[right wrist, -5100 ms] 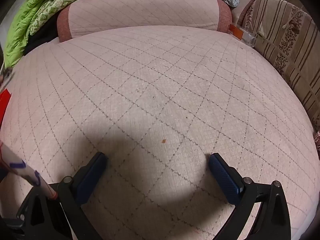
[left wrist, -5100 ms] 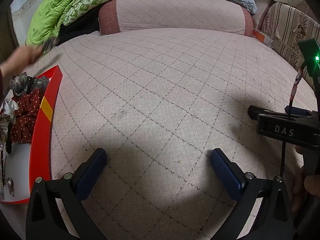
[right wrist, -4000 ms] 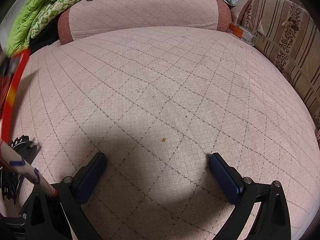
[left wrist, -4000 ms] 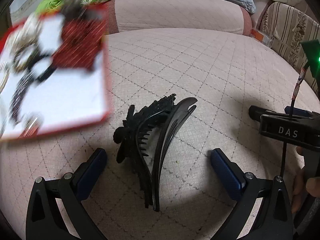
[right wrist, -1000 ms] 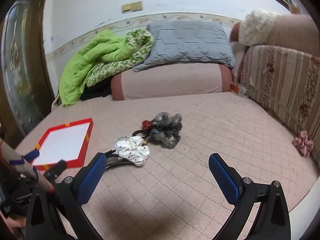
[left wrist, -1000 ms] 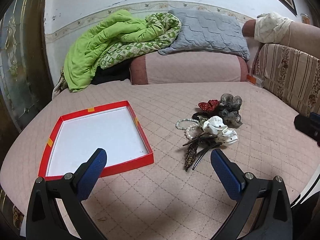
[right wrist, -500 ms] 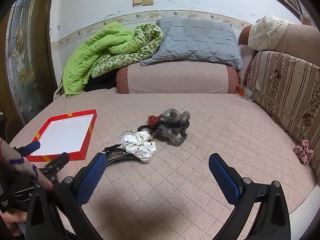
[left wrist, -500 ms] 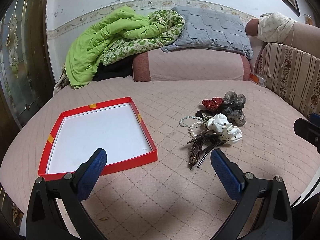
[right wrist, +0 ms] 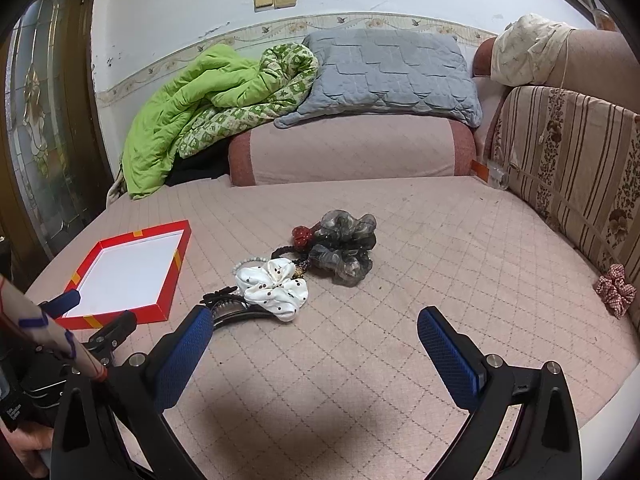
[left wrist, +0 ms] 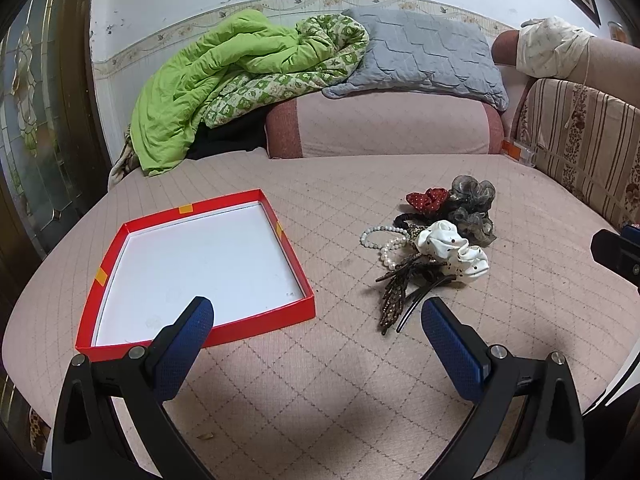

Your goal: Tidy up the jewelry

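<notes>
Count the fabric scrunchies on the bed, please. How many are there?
4: a white dotted scrunchie, a grey sheer scrunchie and a small red dotted scrunchie in the central pile, plus a red checked scrunchie near the striped cushion. More may hide underneath the pile.

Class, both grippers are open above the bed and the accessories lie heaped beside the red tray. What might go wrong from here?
1. The white scrunchie lies over the pearl string and black clip; lifting one may drag the others.
2. The checked scrunchie lies apart by the striped cushion and may be overlooked.
</notes>
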Available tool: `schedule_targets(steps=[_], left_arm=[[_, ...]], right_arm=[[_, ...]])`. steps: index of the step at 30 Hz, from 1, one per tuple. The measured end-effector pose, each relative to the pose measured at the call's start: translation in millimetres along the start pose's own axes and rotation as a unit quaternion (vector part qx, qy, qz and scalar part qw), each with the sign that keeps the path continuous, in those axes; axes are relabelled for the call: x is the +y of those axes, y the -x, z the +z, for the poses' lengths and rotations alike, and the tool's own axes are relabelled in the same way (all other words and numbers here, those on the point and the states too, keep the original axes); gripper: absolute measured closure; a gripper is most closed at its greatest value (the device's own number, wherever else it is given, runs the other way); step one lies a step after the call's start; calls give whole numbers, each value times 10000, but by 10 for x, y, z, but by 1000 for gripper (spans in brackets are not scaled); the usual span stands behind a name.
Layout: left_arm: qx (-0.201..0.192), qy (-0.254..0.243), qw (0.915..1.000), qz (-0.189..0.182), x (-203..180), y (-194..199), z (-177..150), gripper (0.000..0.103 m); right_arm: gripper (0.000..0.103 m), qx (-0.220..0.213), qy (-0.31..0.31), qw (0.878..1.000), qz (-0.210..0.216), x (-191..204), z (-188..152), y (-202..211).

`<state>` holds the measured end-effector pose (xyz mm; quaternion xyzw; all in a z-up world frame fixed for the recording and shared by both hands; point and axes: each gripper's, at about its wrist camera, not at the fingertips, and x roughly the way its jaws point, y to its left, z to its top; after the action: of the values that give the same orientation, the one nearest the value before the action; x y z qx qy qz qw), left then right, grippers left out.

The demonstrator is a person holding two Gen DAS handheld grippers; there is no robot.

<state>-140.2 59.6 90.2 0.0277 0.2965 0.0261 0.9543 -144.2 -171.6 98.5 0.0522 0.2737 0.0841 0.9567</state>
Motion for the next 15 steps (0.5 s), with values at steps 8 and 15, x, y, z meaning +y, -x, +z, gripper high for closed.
schedule_targets(steps=[8,15], left_arm=[[35,14,10000,9,15,-33,7,0],[60,35,10000,12,30,-49,-3,0]], right_arm=[[0,42,3,10000,27,24,6,-60],[0,68,20,10000,31,43,3,-89]])
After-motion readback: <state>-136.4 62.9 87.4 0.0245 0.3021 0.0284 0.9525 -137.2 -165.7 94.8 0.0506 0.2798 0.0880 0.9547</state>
